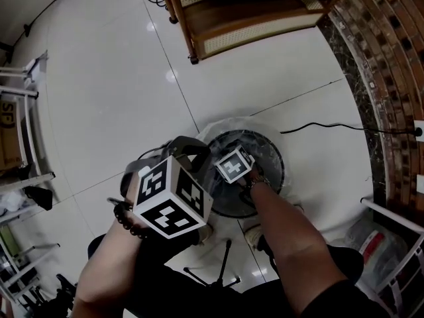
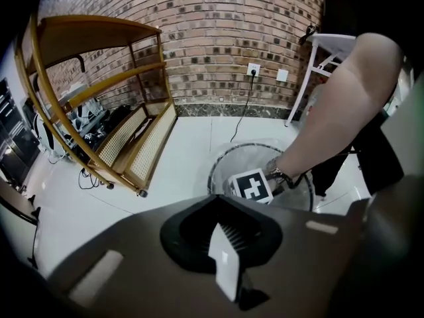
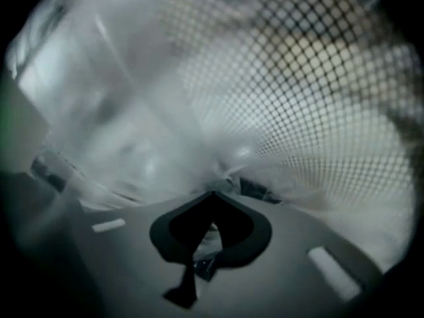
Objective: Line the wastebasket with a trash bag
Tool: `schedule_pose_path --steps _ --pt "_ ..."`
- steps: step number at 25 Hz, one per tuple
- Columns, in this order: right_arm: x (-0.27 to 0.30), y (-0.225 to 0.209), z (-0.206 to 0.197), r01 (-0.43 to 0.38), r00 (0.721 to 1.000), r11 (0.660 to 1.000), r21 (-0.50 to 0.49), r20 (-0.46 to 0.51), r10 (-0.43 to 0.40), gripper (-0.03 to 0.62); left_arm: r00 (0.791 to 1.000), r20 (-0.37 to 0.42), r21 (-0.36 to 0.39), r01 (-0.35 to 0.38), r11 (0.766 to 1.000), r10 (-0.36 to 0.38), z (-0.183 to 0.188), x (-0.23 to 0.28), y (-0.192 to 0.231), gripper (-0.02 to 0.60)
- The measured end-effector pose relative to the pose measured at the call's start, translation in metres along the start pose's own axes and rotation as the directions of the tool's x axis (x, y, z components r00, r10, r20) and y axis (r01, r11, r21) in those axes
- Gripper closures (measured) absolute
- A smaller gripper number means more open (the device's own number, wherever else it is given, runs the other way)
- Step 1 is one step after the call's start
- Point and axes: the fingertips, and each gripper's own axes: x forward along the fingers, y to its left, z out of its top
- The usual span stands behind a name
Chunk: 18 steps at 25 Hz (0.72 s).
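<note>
Right hand-held gripper (image 3: 212,189), jaws pressed together, is hanging deep inside mesh wastebasket (image 1: 277,154), likely to seat trash bag (image 3: 132,111), while left hand-held gripper (image 2: 222,234), closed and empty, is hovering above.

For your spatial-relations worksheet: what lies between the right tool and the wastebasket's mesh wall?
The clear trash bag, lining the mesh wastebasket; the right gripper view shows it.

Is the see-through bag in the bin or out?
In. The clear plastic trash bag drapes over the rim of the round black mesh wastebasket, and the right gripper view shows plastic against the mesh.
</note>
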Motion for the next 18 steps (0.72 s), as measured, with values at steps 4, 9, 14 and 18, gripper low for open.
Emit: schedule_pose_path --steps 4,9,14,18 --pt "0.015 -0.006 -0.003 0.001 1.000 1.000 0.004 0.021 -0.001 0.592 1.000 0.000 -0.011 -0.007 1.000 0.007 0.001 -0.004 0.004 0.577" --pt "0.033 -0.010 -0.006 0.002 1.000 1.000 0.004 0.019 -0.002 0.592 1.000 0.020 -0.008 -0.018 1.000 0.018 0.006 -0.011 0.006 0.577" --pt "0.047 -0.009 -0.011 -0.020 1.000 0.999 0.031 0.000 0.020 0.592 1.000 0.013 -0.010 -0.021 1.000 0.021 0.005 -0.011 0.009 0.578" --pt "0.054 -0.011 -0.007 -0.026 0.999 0.999 0.030 0.021 0.025 0.592 1.000 0.015 -0.009 -0.020 1.000 0.020 0.005 -0.011 0.010 0.577"
